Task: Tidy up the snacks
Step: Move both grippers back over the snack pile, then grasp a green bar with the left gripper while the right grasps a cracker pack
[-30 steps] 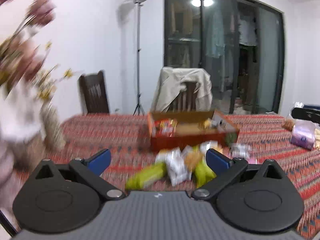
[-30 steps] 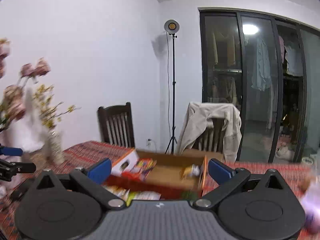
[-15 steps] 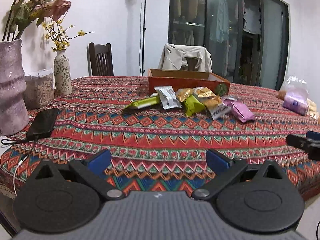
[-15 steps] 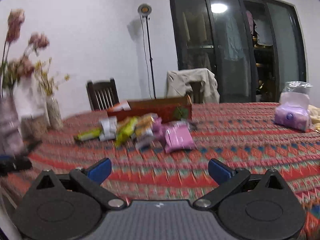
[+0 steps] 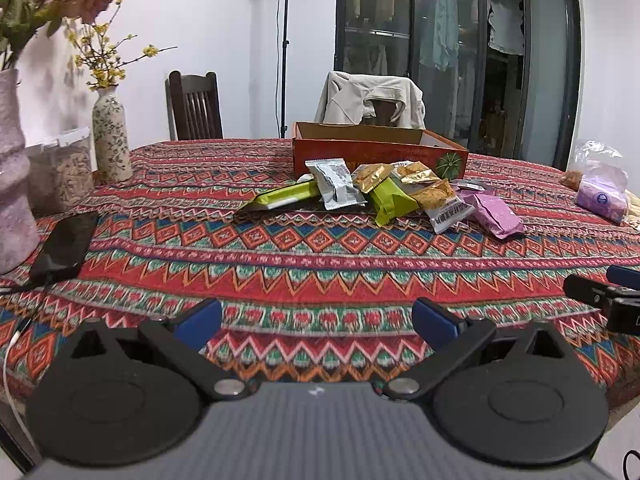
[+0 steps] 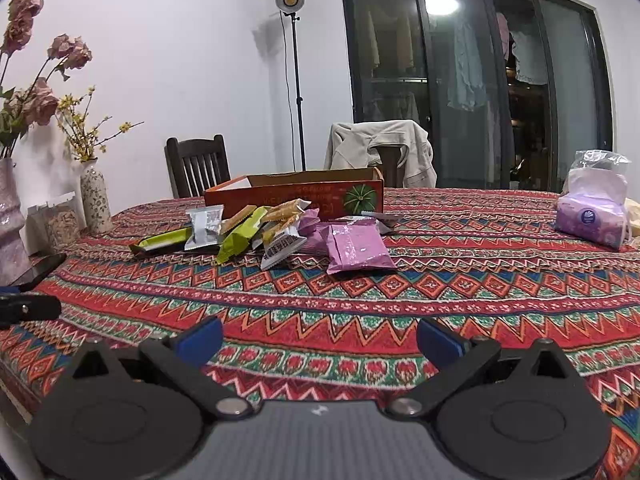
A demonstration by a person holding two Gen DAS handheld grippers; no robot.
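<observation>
We hold both tools low over the near edge of the tablecloth (image 5: 320, 248), well short of the snacks. Our left gripper (image 5: 318, 316) has its blue-tipped fingers (image 5: 198, 318) spread wide with nothing between them but patterned cloth, and our right gripper (image 6: 320, 336) is spread just as wide and equally empty. The snack packets lie in a loose heap in the middle of the table, just in front of the orange box (image 5: 378, 152); the nearest packets look to touch its front wall. From the left wrist view we see a long green bar (image 5: 282, 196) at the left of the heap, a silver packet (image 5: 336, 184) leaning over it, a lime-green packet (image 5: 390, 200) beside that, a white and orange packet (image 5: 444, 204) further right, and a purple packet (image 5: 494, 216) at the right end. In the right wrist view the purple packet (image 6: 356, 248) lies closest to us. What is inside the box we cannot tell from this low angle. Off to the right, well apart from the heap, sits a pack of tissues (image 6: 592, 216). On the left side stand a patterned vase (image 5: 110, 136) and a black phone (image 5: 66, 246) lying flat on the cloth.
</observation>
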